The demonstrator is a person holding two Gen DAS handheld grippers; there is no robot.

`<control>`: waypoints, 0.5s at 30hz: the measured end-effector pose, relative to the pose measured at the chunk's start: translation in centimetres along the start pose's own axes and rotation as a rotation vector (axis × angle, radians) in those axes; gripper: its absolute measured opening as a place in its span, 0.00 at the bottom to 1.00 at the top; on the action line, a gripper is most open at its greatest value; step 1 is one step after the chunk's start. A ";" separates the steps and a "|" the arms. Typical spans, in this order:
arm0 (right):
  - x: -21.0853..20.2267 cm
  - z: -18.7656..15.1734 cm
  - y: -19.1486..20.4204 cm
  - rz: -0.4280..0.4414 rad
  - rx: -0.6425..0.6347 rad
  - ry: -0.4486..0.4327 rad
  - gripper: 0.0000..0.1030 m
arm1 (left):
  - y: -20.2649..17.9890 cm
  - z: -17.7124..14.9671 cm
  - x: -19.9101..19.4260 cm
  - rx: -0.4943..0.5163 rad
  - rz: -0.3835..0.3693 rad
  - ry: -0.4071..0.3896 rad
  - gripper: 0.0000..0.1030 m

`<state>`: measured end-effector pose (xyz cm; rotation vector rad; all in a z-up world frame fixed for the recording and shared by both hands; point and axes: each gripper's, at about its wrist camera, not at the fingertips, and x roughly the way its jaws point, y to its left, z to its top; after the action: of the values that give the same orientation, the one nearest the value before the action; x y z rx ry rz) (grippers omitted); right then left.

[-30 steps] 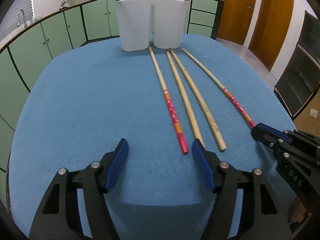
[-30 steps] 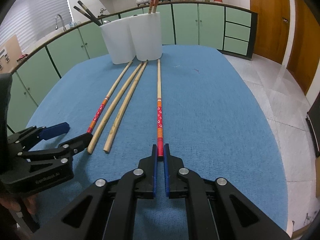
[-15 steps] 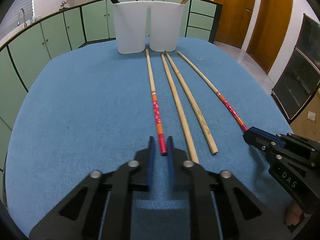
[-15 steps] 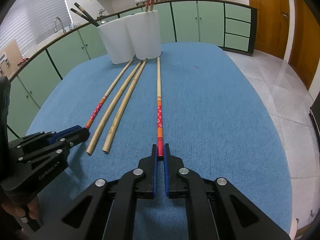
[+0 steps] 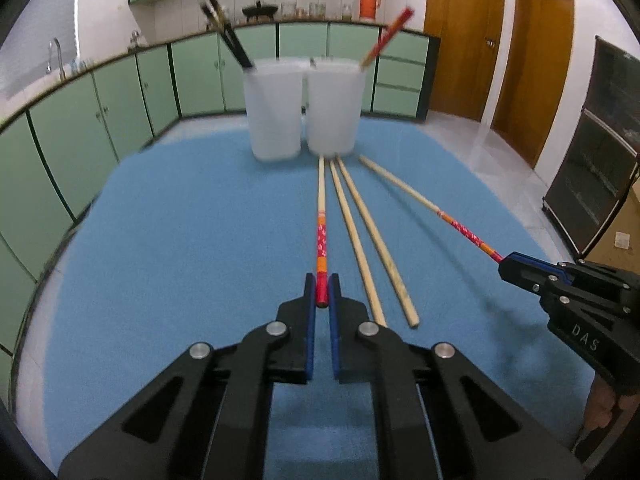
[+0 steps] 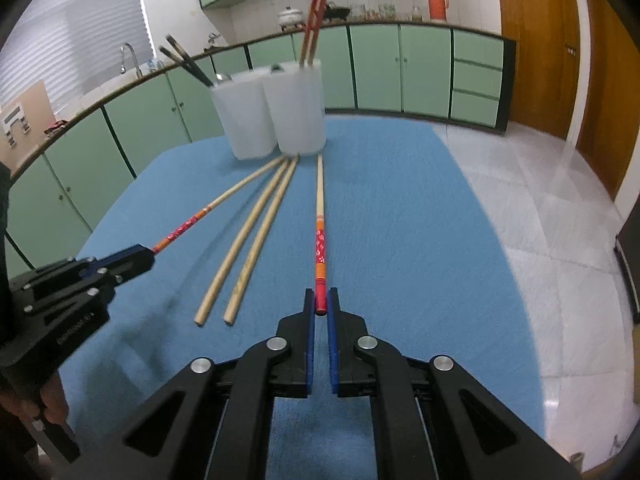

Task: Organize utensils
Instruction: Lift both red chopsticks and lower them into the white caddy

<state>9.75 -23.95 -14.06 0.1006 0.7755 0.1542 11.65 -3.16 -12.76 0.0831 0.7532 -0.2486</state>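
My left gripper (image 5: pixel 321 292) is shut on the red end of a red-patterned chopstick (image 5: pixel 321 236). My right gripper (image 6: pixel 321 300) is shut on the red end of a second red-patterned chopstick (image 6: pixel 320 236). Both chopsticks point toward two white cups (image 5: pixel 304 108) at the far end of the blue table (image 5: pixel 180 240). Two plain wooden chopsticks (image 5: pixel 368 236) lie between the held ones, also shown in the right wrist view (image 6: pixel 256 232). The left cup holds black chopsticks (image 5: pixel 226 34), the right cup red ones (image 6: pixel 314 24).
Green cabinets (image 5: pixel 120 92) run behind the table. Wooden doors (image 5: pixel 520 40) stand at the right. A tiled floor (image 6: pixel 540 220) lies beyond the table's right edge. The right gripper also shows in the left wrist view (image 5: pixel 508 266).
My left gripper closed on the left red-patterned chopstick's end. Both grippers have tilted up with their chopsticks. The right gripper stayed shut on its chopstick.
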 end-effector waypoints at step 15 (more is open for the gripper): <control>-7.8 6.9 -0.5 0.042 -0.030 -0.223 0.06 | 0.8 6.3 -7.6 -0.003 0.006 -0.260 0.05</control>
<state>9.17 -26.06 -3.91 0.1039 0.5491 0.1913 10.71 -1.96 -3.02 0.0489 0.4951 -0.2466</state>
